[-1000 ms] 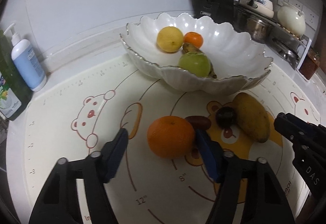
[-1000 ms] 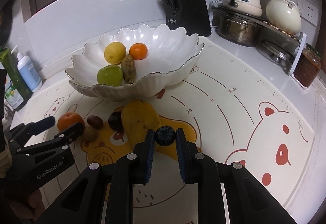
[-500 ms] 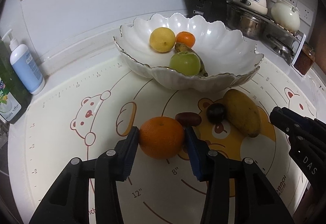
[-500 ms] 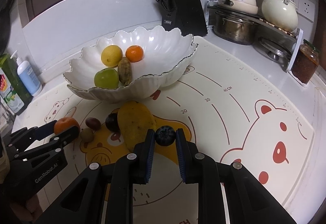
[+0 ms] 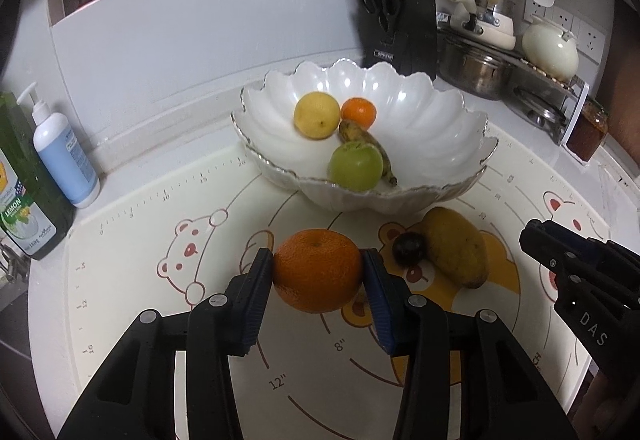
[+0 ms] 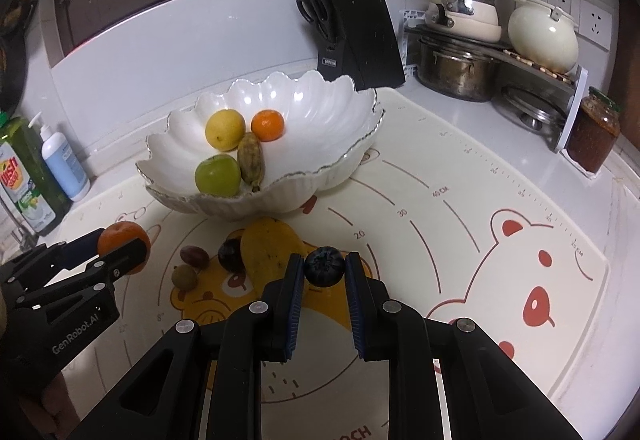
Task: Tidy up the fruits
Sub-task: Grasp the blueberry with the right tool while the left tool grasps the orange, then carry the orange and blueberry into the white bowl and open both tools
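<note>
1. Orange peel, dimpled and firm, is pinched at its widest part between the two pads of the left gripper [image 5: 318,272]; the orange [image 5: 318,270] is held above the printed baking mat [image 5: 180,320], in front of the scalloped white bowl [image 5: 440,144].
2. A small dark blueberry [image 6: 324,266] is clamped between the nearly closed jaws of the right gripper [image 6: 324,272], above the mat and just beside the mango [image 6: 268,248].
3. The orange is judged fairly heavy and stiff, with a skin that is grippy enough; a hold across the equator, as seen, is thought secure, while a hold nearer the top or bottom could let it roll out.
4. The blueberry is judged light, soft and easily crushed, so only gentle pressure across its middle is called for.
5. The bowl looks glazed and fragile at its thin rim; fruit is best lowered in rather than dropped.
6. Inside the bowl a lemon [image 5: 317,115], a tangerine [image 5: 359,113], a green apple [image 5: 355,166] and a small browned banana [image 6: 251,160] are already gathered.
7. On the mat the mango, a dark plum [image 6: 231,256] and two small brown fruits are left to be collected.
</note>
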`<state>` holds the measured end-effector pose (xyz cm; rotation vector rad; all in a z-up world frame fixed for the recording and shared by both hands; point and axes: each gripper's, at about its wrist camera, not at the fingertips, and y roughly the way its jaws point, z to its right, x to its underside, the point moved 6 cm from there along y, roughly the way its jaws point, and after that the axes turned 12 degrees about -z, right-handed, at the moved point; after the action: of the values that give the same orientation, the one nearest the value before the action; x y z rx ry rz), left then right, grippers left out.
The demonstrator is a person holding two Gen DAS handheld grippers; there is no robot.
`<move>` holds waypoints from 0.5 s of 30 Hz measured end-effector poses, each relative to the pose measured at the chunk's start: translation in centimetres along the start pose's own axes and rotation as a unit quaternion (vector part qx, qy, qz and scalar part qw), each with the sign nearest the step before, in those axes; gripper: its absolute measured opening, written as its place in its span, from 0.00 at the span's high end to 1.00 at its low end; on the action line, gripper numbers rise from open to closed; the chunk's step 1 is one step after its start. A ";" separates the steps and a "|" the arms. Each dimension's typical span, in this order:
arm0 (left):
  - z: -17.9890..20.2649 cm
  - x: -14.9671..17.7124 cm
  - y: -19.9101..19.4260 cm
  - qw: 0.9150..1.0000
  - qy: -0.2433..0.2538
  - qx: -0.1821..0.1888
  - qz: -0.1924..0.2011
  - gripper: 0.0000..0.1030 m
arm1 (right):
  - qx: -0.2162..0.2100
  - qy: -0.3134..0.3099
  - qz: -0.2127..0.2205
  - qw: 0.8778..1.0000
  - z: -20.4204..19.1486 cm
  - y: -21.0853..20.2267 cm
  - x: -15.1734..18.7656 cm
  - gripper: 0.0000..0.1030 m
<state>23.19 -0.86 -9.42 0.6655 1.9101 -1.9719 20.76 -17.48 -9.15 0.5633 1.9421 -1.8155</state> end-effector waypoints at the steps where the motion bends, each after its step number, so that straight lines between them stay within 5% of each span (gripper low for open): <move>1: 0.0 -0.2 -0.2 1.000 0.000 0.001 0.003 0.56 | 0.000 0.000 0.002 1.000 -0.1 -0.2 -0.1 0.78; 15: -0.6 -4.2 -2.8 0.999 -0.002 0.004 0.049 0.56 | 0.000 -0.006 0.043 0.999 -0.5 -2.1 -3.9 0.78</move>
<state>25.30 -0.52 -4.79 0.7427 1.8318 -1.9197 22.79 -17.15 -5.16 0.6232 1.8807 -1.7622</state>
